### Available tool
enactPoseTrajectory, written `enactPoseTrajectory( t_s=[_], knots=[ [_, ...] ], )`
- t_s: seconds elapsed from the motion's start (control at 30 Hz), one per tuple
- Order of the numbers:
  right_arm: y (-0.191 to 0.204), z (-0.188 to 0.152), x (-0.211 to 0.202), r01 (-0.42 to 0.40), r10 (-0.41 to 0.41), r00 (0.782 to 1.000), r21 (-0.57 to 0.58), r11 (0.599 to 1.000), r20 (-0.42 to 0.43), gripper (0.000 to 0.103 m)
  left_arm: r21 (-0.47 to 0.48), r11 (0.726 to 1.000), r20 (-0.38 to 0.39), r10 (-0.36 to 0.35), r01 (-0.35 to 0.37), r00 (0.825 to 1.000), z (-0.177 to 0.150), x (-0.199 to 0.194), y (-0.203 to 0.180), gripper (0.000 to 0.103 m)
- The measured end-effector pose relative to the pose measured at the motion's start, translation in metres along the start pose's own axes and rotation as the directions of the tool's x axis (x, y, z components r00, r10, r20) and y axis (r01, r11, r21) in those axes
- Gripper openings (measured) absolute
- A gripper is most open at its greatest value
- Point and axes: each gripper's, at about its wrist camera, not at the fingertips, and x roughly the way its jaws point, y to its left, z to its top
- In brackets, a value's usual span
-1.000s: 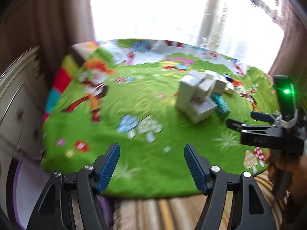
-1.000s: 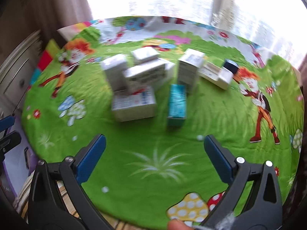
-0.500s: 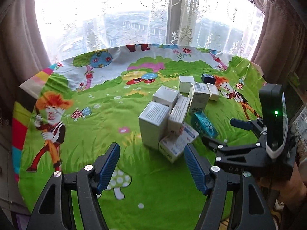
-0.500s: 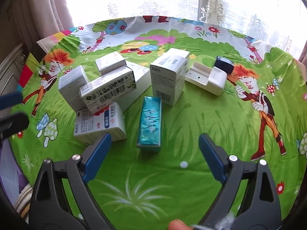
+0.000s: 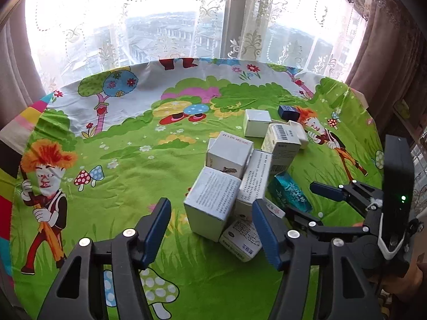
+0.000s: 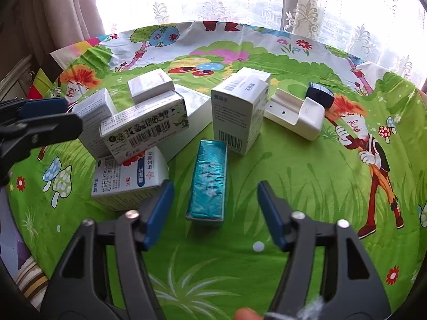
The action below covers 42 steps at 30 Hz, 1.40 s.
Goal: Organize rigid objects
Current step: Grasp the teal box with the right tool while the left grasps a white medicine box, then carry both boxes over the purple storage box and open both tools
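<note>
Just ahead of the right gripper (image 6: 214,214), between its blue pads but not yet touched, lies the teal foil-wrapped box (image 6: 209,180), flat on the green cartoon cloth (image 6: 293,176) with its short end toward the claw. The jaws have just been closing and now stand partly spread, wider than the box, nothing pinched. I judge the step in hand to be picking this box out of the clutter; done well, the claw would drop lower, stay centred over the near end, and close across the narrow sides, since the foil looks slippery. Close on the claw's left sits a flat white carton with a blue label (image 6: 128,180), near enough for the left pad to catch. Beyond it a barcode carton (image 6: 145,129) leans on others, a pile a nudge might topple. Further ahead stands an upright white box (image 6: 238,112), with a white holder (image 6: 295,116) off to the right. The left gripper (image 5: 210,233), also spread and empty, hovers by the pile's other side.
</note>
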Motion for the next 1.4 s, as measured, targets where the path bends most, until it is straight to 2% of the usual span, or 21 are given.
enactPoseTrajectory(
  t_s=[0.03, 0.1, 0.13, 0.17, 0.2, 0.3, 0.53, 0.87, 1.0, 1.17, 1.3, 1.4],
  knots=[
    [0.0, 0.0, 0.001, -0.001, 0.001, 1.0, 0.001, 1.0, -0.003, 0.051, -0.003, 1.0, -0.002, -0.005, 0.005, 1.0, 0.001, 0.002, 0.001, 0.059],
    [-0.002, -0.001, 0.003, -0.009, 0.009, 1.0, 0.006, 1.0, -0.011, 0.044, -0.002, 1.0, -0.008, -0.014, 0.014, 1.0, 0.001, 0.006, 0.002, 0.056],
    [-0.002, -0.001, 0.003, -0.013, 0.013, 1.0, 0.007, 1.0, -0.013, 0.039, -0.001, 1.0, -0.013, -0.016, 0.016, 1.0, 0.001, 0.009, 0.003, 0.052],
    [-0.002, -0.002, 0.004, -0.019, 0.019, 1.0, 0.007, 1.0, -0.015, 0.035, -0.003, 1.0, -0.018, -0.017, 0.017, 1.0, 0.001, 0.01, 0.003, 0.043],
    [-0.002, -0.002, 0.004, -0.022, 0.022, 1.0, 0.005, 1.0, -0.017, 0.033, -0.007, 1.0, -0.022, -0.016, 0.016, 1.0, 0.001, 0.011, 0.004, 0.043],
    [-0.001, -0.004, 0.004, -0.027, 0.027, 1.0, 0.001, 1.0, -0.012, 0.032, -0.021, 0.999, -0.018, -0.028, 0.028, 0.999, -0.001, 0.009, 0.005, 0.042],
    [-0.012, -0.008, -0.009, -0.042, 0.042, 0.999, 0.049, 0.998, 0.01, 0.032, -0.075, 0.997, 0.028, -0.005, 0.007, 1.0, -0.007, -0.01, 0.012, 0.042],
    [-0.024, -0.019, -0.047, -0.056, 0.052, 0.998, 0.099, 0.993, 0.047, 0.032, -0.171, 0.983, 0.11, 0.092, -0.072, 0.99, -0.042, -0.071, 0.029, 0.042],
    [-0.008, -0.021, -0.068, -0.082, 0.078, 0.995, 0.066, 0.994, 0.065, 0.032, -0.223, 0.969, 0.126, 0.135, -0.105, 0.983, -0.07, -0.097, 0.031, 0.042],
    [0.029, -0.025, -0.087, -0.135, 0.136, 0.989, -0.012, 0.991, 0.062, 0.032, -0.288, 0.943, 0.106, 0.203, -0.166, 0.973, -0.116, -0.128, 0.038, 0.042],
    [0.066, -0.033, -0.097, -0.2, 0.203, 0.979, -0.084, 0.976, 0.031, 0.032, -0.359, 0.904, 0.071, 0.276, -0.233, 0.959, -0.152, -0.155, 0.059, 0.042],
    [0.097, -0.038, -0.105, -0.256, 0.259, 0.966, -0.138, 0.957, 0.0, 0.032, -0.412, 0.861, 0.034, 0.34, -0.297, 0.94, -0.179, -0.176, 0.081, 0.042]
  ],
)
